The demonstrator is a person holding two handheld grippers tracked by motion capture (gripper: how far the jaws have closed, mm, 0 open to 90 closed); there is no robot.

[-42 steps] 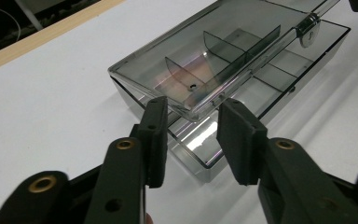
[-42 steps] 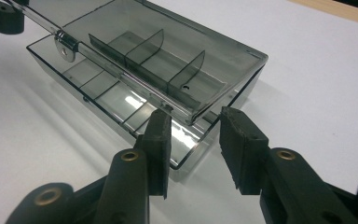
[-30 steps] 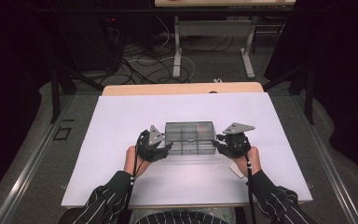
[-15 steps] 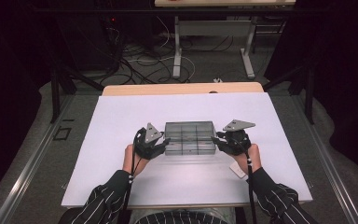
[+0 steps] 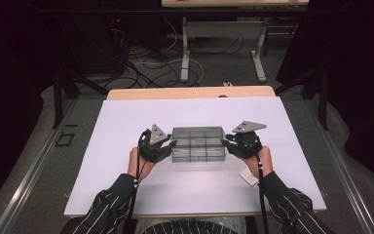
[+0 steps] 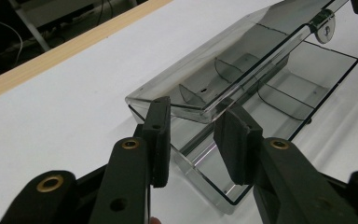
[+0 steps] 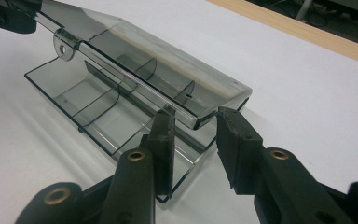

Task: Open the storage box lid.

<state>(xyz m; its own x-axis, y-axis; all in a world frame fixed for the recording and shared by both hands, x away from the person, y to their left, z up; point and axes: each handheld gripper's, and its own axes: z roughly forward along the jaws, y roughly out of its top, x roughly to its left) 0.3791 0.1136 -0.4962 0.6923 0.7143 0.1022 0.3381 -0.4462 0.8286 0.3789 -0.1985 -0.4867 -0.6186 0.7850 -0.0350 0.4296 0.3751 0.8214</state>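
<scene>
- Box [image 5: 197, 144] of clear smoky plastic lies mid-bench, its long axis running left to right, one short end toward each hand.
- Left gripper [image 5: 164, 145] sits at the left end; its jaws have just been closing and stand narrowly parted astride the lid's [image 6: 223, 74] corner, though whether the pads press it I cannot tell.
- Right gripper [image 5: 230, 143] mirrors it at the right end, jaws likewise part-open about the lid edge, contact unclear.
- Lid is raised and tilted over the compartmented tray [image 7: 98, 116], hinged along the far side it seems.
- Both hands are equally near; neither needs to reach.
- White bench [image 5: 126, 122] has open room on every side; a small white card [image 5: 249, 177] lies near the right wrist.
</scene>
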